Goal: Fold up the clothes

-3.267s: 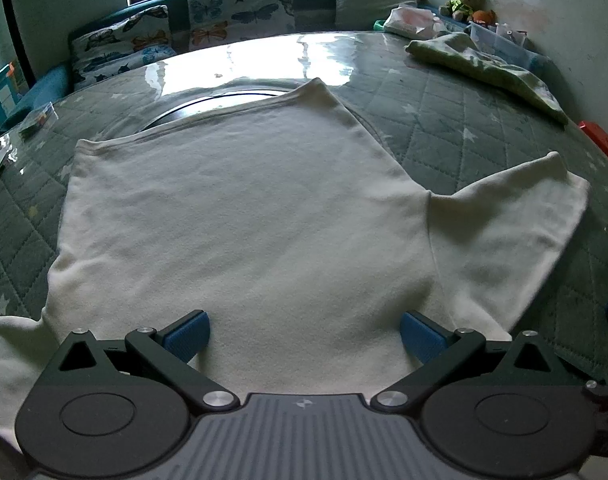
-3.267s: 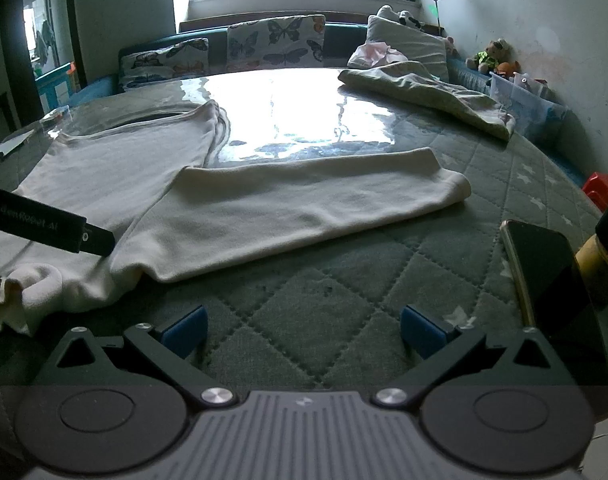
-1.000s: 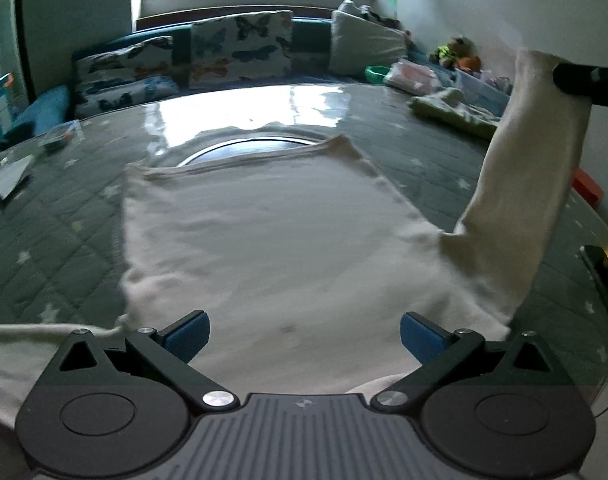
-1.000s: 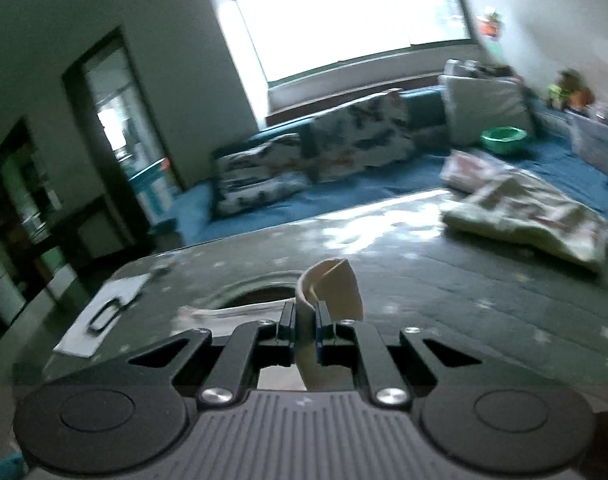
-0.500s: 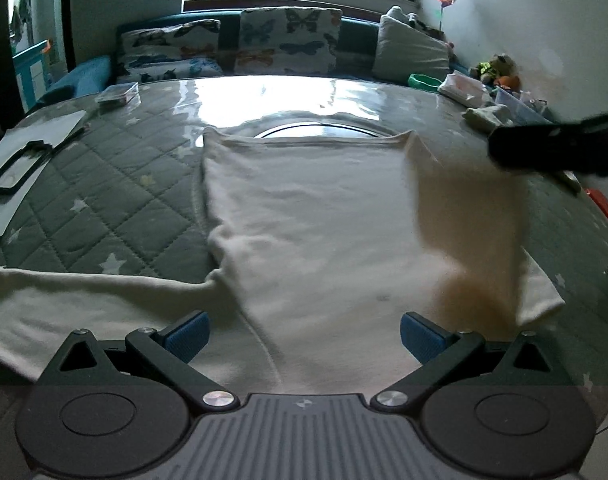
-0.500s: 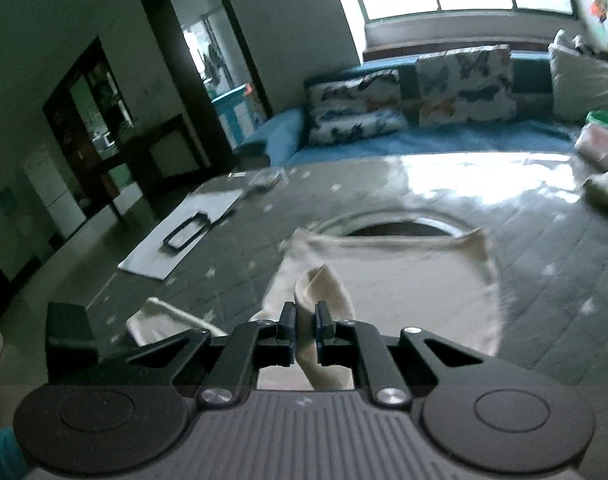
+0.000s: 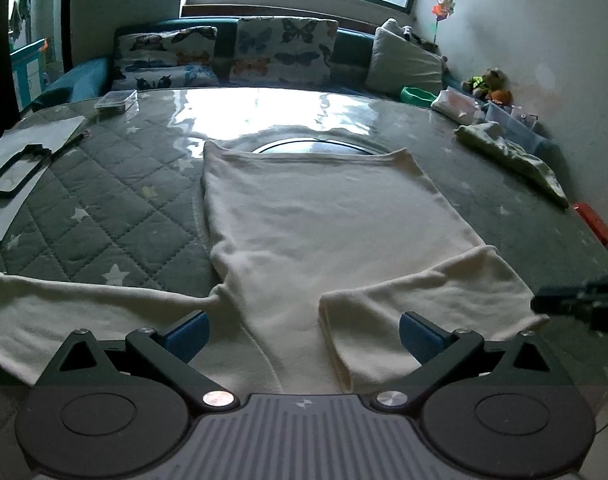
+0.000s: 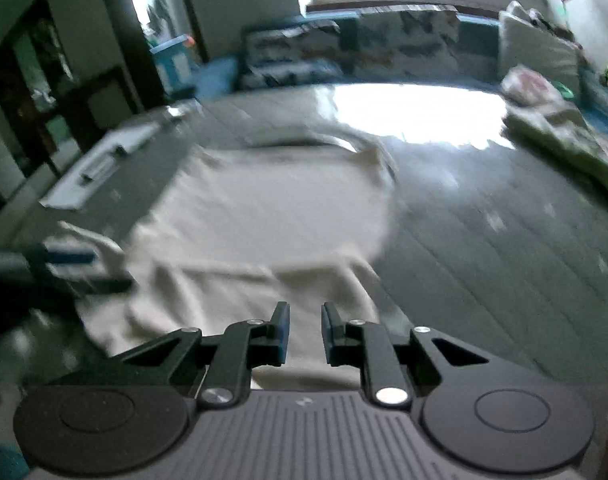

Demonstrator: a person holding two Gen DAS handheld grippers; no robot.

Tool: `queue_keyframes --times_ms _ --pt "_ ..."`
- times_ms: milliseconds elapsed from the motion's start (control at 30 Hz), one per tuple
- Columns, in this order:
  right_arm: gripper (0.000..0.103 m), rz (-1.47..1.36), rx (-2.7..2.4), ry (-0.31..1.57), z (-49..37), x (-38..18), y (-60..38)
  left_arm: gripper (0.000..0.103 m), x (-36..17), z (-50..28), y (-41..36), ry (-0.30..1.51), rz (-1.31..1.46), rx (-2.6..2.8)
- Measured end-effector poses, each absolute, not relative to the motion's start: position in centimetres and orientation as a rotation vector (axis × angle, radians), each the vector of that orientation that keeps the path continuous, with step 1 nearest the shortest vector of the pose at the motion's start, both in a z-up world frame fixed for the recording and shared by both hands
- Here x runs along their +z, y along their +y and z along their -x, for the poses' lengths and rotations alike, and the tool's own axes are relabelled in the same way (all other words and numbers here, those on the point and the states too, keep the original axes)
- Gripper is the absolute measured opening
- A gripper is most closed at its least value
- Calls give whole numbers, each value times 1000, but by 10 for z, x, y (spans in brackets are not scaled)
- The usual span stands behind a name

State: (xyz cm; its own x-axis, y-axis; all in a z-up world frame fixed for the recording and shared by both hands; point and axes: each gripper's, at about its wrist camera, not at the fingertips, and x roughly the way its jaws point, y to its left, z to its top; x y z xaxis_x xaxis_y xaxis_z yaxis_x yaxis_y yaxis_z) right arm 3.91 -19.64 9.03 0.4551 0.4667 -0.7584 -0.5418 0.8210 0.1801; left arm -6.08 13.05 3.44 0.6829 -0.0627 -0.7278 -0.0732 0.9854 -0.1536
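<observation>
A: Shirt (image 7: 328, 232) question first: what do your tools have hold of?

B: Nothing. Your left tool (image 7: 301, 336) has its jaws spread wide, both blue pads over the near edge of the cream shirt, with no cloth between them. Your right tool (image 8: 305, 334) has its jaws parted by a narrow gap, and that gap is bare; it hangs over the shirt's near corner. That view is blurred, so you cannot read fine detail there.

A: And where does the shirt lie?

B: Flat on the quilted green bench (image 7: 115, 216), body running away from you toward the glossy middle of the top. Your right-side sleeve (image 7: 424, 300) lies folded in across the lower body. Your left-side sleeve (image 7: 75, 304) stretches straight out over the quilting.

A: Anything else around it?

B: A white sheet with a black frame (image 7: 11, 172) on it sits at your far left, a small clear box (image 7: 115, 101) beyond it, and a crumpled green garment (image 7: 512, 160) lies at your right, well apart from the shirt. Butterfly cushions (image 7: 281, 52) line the sofa behind the bench.
</observation>
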Motion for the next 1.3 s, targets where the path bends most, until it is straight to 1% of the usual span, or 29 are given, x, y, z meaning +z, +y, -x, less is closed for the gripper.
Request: queue_keyframes --times_ms 67,100,200,300,333,367,400,467,500,567,600,633,700,733,800,833,1067,1300 --pt "16 72 605 925 -37 78 -208 90 33 57 126 828 165 -3" --pt "16 57 602 932 -37 74 -212 88 31 54 124 838 164 -10" --pt "17 14 607 940 -33 67 -222 88 26 53 118 843 159 -50" --pt "24 8 611 927 -27 70 -229 87 21 50 113 851 136 -50" --pt "25 14 610 924 -25 70 -231 87 19 48 112 857 132 -48" --pt "25 26 606 919 -24 70 -233 84 17 47 111 862 129 -46" --pt "27 45 599 912 -24 70 -233 78 15 46 110 861 125 -48" --pt "32 75 592 896 -21 69 -233 69 13 45 106 866 117 -53" --pt "35 88 593 887 -19 68 -232 61 13 46 104 860 107 -59" --pt "35 107 596 877 -17 67 -233 49 13 48 102 851 94 -65" --pt "36 116 598 875 -17 66 -233 41 13 48 102 848 90 -66" --pt "36 124 600 871 -17 65 -233 37 13 49 101 845 86 -67" --pt "36 142 600 863 -16 62 -233 21 13 48 103 842 86 -49" --pt "36 143 600 861 -16 61 -233 18 13 48 105 841 95 -44" --pt "36 143 600 858 -17 58 -232 6 17 49 108 831 110 -35" --pt "36 144 599 856 -17 57 -232 4 19 49 109 825 114 -32" --pt "36 165 603 820 -17 56 -229 3 36 51 103 772 82 -46" --pt "36 104 602 819 -18 60 -238 2 60 49 104 716 102 -60"
